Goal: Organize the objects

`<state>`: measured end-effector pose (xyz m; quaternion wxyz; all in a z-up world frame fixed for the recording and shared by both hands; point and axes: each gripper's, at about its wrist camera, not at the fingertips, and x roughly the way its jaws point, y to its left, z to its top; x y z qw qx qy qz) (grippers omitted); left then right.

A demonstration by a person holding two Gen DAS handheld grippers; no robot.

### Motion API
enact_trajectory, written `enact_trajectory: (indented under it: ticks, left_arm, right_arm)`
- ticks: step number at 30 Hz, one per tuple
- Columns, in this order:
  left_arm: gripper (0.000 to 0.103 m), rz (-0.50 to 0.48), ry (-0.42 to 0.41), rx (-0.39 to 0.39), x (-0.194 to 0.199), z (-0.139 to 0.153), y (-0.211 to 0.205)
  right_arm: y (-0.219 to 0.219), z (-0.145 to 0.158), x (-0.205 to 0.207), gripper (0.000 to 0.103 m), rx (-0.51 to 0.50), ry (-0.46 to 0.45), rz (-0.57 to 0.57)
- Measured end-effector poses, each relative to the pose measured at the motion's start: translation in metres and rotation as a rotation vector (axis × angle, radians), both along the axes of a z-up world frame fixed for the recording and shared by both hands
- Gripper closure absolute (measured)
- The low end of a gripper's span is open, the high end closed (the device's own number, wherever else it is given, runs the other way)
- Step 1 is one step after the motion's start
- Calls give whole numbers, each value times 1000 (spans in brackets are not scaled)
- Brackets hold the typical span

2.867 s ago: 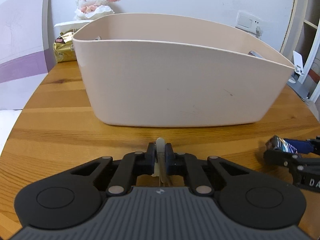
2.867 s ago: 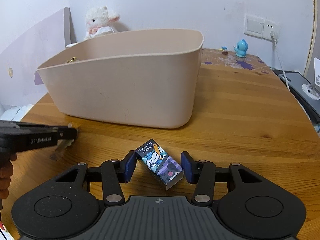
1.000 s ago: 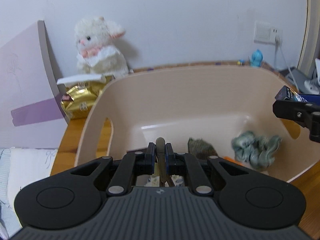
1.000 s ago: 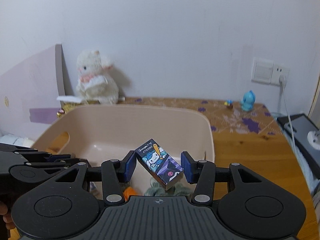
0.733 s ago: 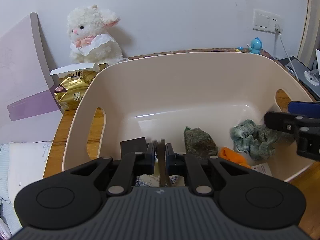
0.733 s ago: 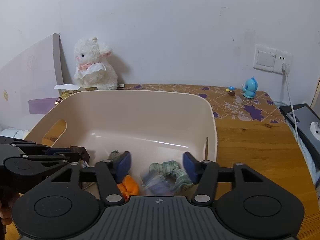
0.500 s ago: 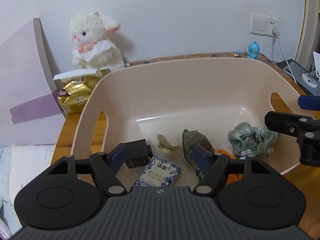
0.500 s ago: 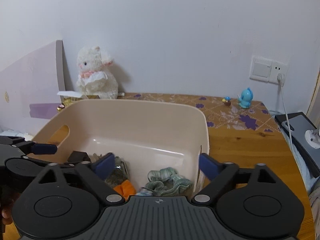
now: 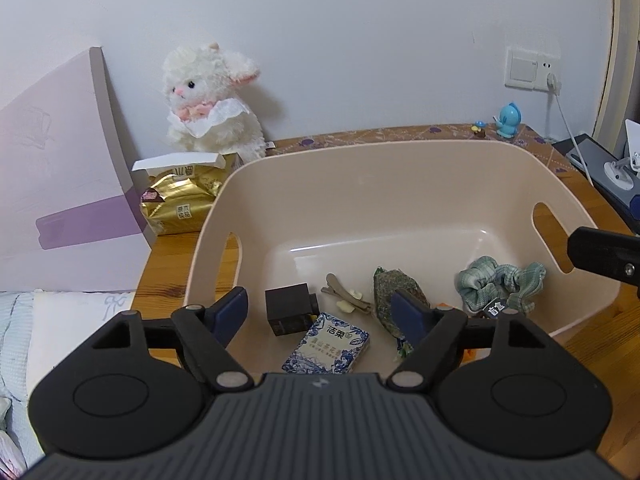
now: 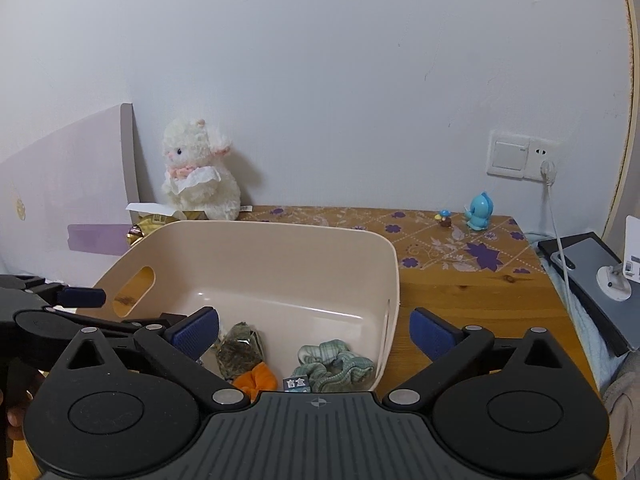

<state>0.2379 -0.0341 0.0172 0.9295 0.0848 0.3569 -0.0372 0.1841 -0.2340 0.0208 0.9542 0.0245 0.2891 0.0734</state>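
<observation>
A beige plastic bin (image 9: 400, 168) (image 10: 280, 248) stands on the wooden table. Inside lie a beige hair clip (image 9: 346, 298), a black cube (image 9: 290, 312), a blue-and-white tissue pack (image 9: 326, 344), a dark green pouch (image 9: 394, 286) (image 10: 239, 346), a green scrunchie (image 9: 500, 284) (image 10: 336, 364), an orange piece (image 10: 256, 378) and a small cartoon box (image 9: 495, 309) (image 10: 296, 384). My left gripper (image 9: 320, 312) is open and empty above the bin's near left side. My right gripper (image 10: 314, 330) is open and empty above the bin's right end.
A white plush lamb (image 9: 212, 100) and a gold snack bag (image 9: 180, 204) sit behind the bin by a lilac board (image 9: 60, 192). A blue figurine (image 10: 480, 210), a wall socket with cable (image 10: 520, 156) and a dark device (image 10: 588, 280) are to the right.
Both grippers rose from the table to above the bin and opened. The hair clip dropped from the left gripper and the cartoon box from the right into the bin.
</observation>
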Motion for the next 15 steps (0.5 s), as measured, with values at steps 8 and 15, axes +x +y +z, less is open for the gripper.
enact_trajectory:
  ticks: [8,15]
  left_arm:
    - [21,17,-46,-23,-23,17,8]
    - [17,20,-98,-41,-56,34,16]
  right_arm:
    - [-2,13,-26,0,-19,-34,-7]
    - [-6,24,-53,0,7,-52,0]
